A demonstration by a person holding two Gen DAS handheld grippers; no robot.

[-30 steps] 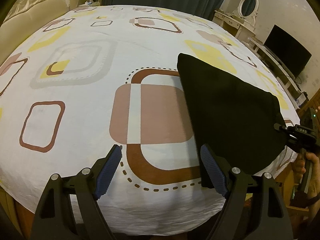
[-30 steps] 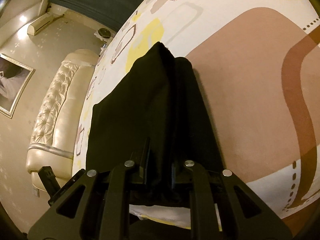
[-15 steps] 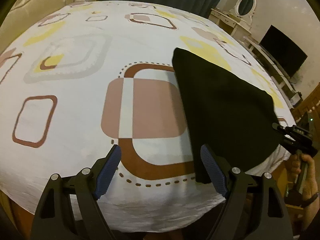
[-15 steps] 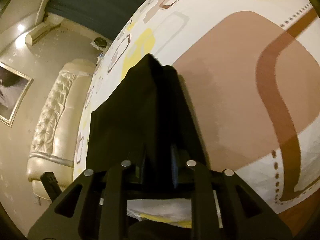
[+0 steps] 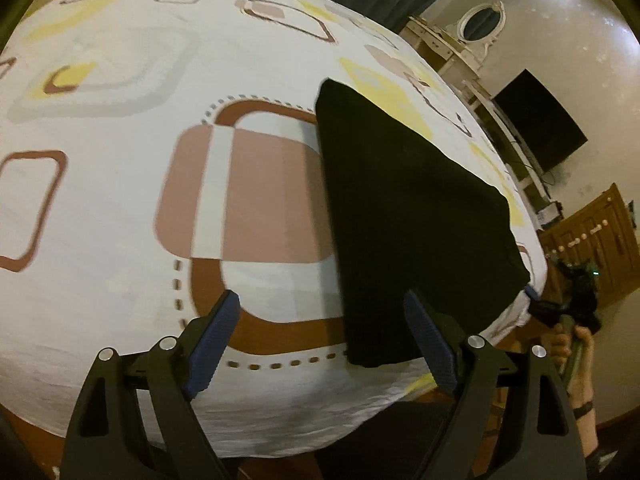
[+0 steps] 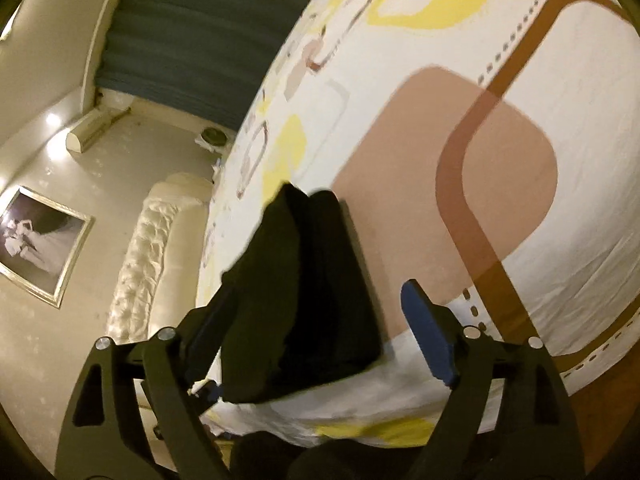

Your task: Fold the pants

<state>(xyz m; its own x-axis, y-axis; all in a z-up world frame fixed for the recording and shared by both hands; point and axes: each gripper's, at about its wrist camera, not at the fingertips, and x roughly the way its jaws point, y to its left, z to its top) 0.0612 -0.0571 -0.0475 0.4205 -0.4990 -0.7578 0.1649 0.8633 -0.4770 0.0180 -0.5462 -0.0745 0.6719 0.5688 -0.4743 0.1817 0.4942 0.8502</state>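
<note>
The black pants (image 5: 400,208) lie folded in a flat wedge on the right part of the patterned bed sheet (image 5: 120,200). My left gripper (image 5: 322,296) hovers over the bed's near edge with its jaws wide and still spreading a little; its right finger is beside the pants' near corner, and nothing is between the pads. In the right wrist view the pants (image 6: 304,280) bunch up between the jaws of my right gripper (image 6: 312,300), which are opening. The blue right pad (image 6: 428,328) stands clear of the cloth, while the left finger is partly hidden behind it.
A person's hand (image 5: 576,344) holds the right gripper (image 5: 560,308) off the bed's right corner. A dressing table with mirror (image 5: 476,28), a dark TV (image 5: 540,120) and a wooden door (image 5: 588,248) line the right wall. A tufted headboard (image 6: 140,264) and a framed picture (image 6: 36,244) are at the far end.
My right gripper was shut on the pants' edge and has let go, its jaws now spread wide. It has also drawn back a little. The left gripper has turned slightly without shifting place.
</note>
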